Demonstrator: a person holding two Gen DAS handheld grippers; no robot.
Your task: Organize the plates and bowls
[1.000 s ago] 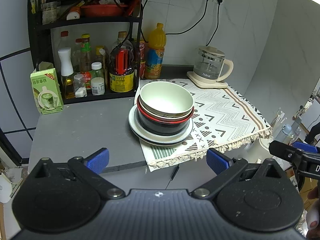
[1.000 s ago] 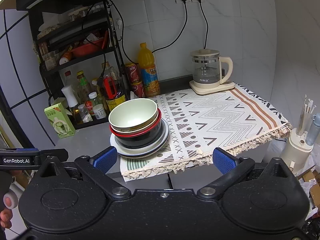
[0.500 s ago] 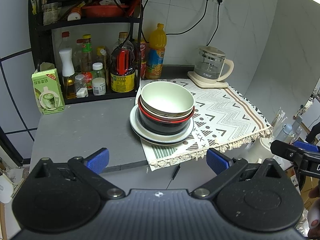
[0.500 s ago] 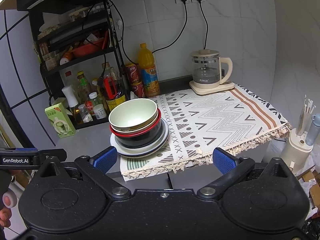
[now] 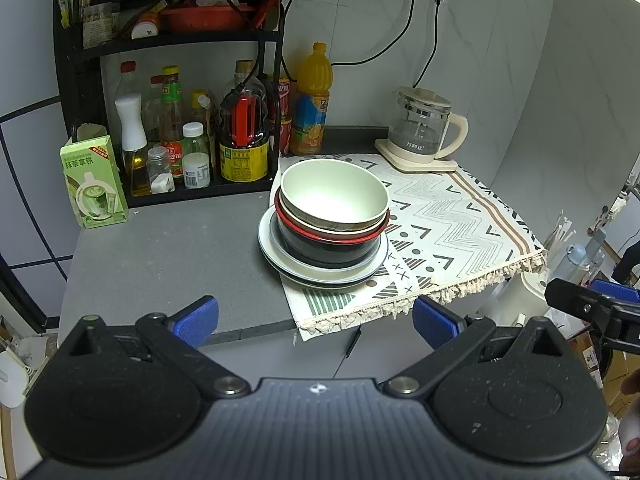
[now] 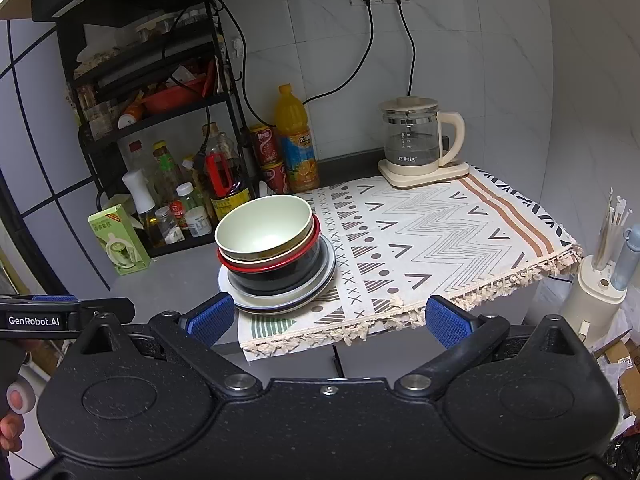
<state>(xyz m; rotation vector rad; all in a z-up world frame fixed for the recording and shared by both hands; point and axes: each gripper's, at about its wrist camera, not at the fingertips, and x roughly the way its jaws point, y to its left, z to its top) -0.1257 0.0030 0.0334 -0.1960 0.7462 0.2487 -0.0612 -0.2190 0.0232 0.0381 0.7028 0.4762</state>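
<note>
Two views. Left view: my left gripper (image 5: 316,316) wide open, empty, short of counter (image 5: 160,256) front edge. Bowls (image 5: 334,200) nested on plates (image 5: 324,272), half on mat (image 5: 452,232), saves room. Right view: my right gripper (image 6: 328,314) open too, empty, facing same stack (image 6: 276,256).

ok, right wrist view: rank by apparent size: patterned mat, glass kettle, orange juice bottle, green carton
1. patterned mat, by far the largest
2. glass kettle
3. orange juice bottle and green carton: they look about alike; the carton is nearer the camera, so no ranking between them.
</note>
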